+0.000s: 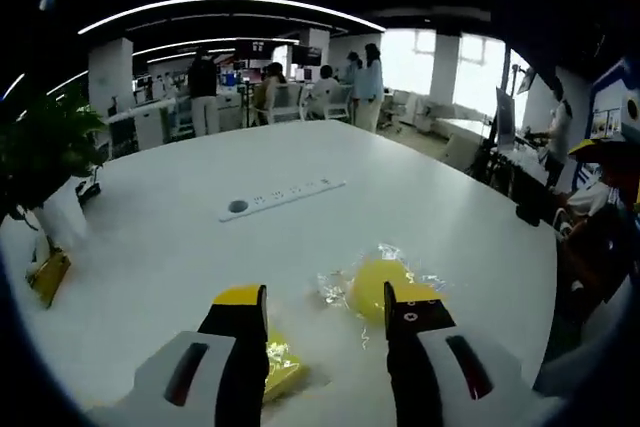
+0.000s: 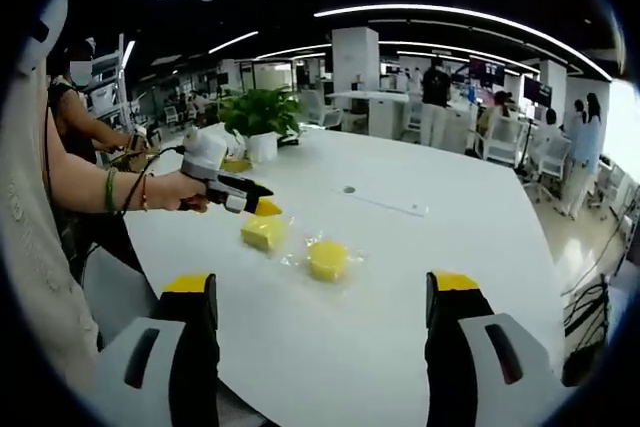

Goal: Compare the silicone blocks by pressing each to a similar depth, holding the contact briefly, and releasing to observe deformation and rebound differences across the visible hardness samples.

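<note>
Right tongs (image 2: 326, 292) stand released, jaws wide apart, above the near edge of the white surface (image 2: 400, 247). Beyond them a round yellow silicone block (image 2: 327, 259) lies in clear wrap, a square yellow silicone block (image 2: 263, 232) just beside it. Left tongs (image 2: 262, 206), held in a hand (image 2: 183, 190), hover over the square block, jaws parted; farther off sit a power strip (image 1: 283, 196) and a potted plant (image 2: 259, 117).

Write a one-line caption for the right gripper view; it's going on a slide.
Left claw hovers over a yellow square block beside a round block in clear wrap on a white table.
</note>
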